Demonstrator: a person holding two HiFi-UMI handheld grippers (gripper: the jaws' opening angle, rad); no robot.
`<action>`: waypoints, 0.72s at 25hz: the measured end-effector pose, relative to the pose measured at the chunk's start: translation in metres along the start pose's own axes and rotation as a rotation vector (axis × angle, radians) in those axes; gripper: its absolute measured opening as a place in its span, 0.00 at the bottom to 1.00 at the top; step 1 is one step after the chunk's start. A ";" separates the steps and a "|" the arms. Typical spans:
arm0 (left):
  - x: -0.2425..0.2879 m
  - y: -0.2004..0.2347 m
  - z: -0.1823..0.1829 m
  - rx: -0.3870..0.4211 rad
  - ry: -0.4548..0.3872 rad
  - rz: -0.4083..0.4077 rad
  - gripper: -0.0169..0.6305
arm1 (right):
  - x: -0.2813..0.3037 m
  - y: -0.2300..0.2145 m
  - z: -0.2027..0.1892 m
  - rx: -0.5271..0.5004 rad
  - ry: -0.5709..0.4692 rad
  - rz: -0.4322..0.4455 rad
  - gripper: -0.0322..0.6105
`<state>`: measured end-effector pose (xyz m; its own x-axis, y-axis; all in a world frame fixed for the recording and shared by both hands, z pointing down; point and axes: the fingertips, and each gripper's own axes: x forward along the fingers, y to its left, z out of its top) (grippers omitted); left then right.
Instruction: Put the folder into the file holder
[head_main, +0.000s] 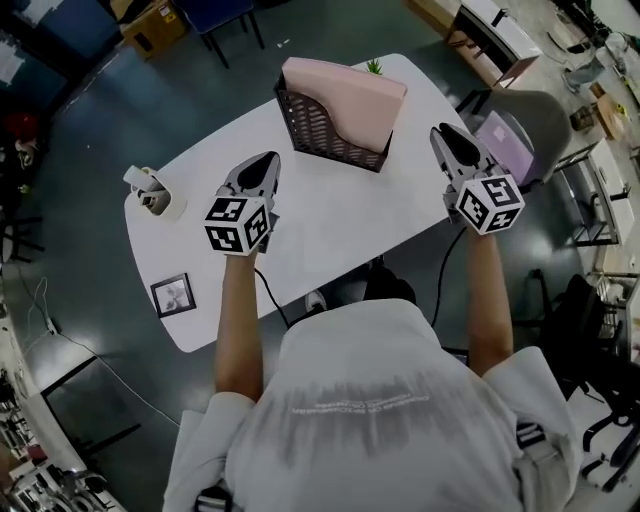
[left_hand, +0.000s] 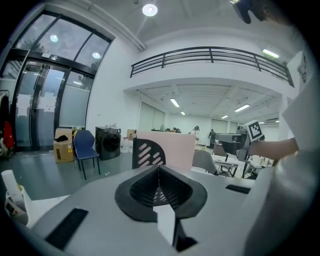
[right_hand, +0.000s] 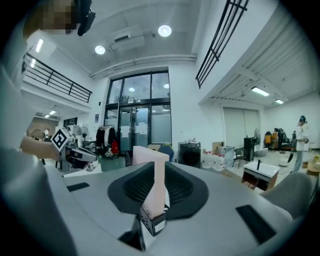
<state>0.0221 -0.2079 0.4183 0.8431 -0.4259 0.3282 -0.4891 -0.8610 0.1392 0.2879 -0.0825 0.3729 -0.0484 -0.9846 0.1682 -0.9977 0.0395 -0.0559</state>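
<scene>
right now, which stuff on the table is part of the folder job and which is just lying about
Job:
folder, standing in the file holder

Lying about:
photo frame
small white item
plant behind the holder

left tool (head_main: 266, 160) — jaws together | right tool (head_main: 443, 132) — jaws slightly apart

Probably an open-plan office or lab hall: a mezzanine railing (left_hand: 210, 52), tall glass doors (right_hand: 135, 122), office chairs (left_hand: 86, 149), desks (right_hand: 261, 172), and cardboard boxes (head_main: 152, 27) on a dark floor (head_main: 90, 130).
</scene>
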 end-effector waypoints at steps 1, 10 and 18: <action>-0.004 -0.001 0.004 0.017 -0.015 -0.004 0.05 | -0.009 0.004 0.004 -0.013 -0.007 -0.028 0.15; -0.056 -0.016 0.018 0.132 -0.090 -0.051 0.05 | -0.074 0.050 0.013 -0.032 0.002 -0.218 0.09; -0.096 -0.025 0.033 0.183 -0.143 -0.065 0.05 | -0.106 0.097 0.029 -0.135 0.014 -0.281 0.09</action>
<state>-0.0397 -0.1543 0.3527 0.9007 -0.3920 0.1870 -0.3954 -0.9183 -0.0206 0.1978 0.0207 0.3215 0.2304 -0.9578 0.1719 -0.9695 -0.2106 0.1257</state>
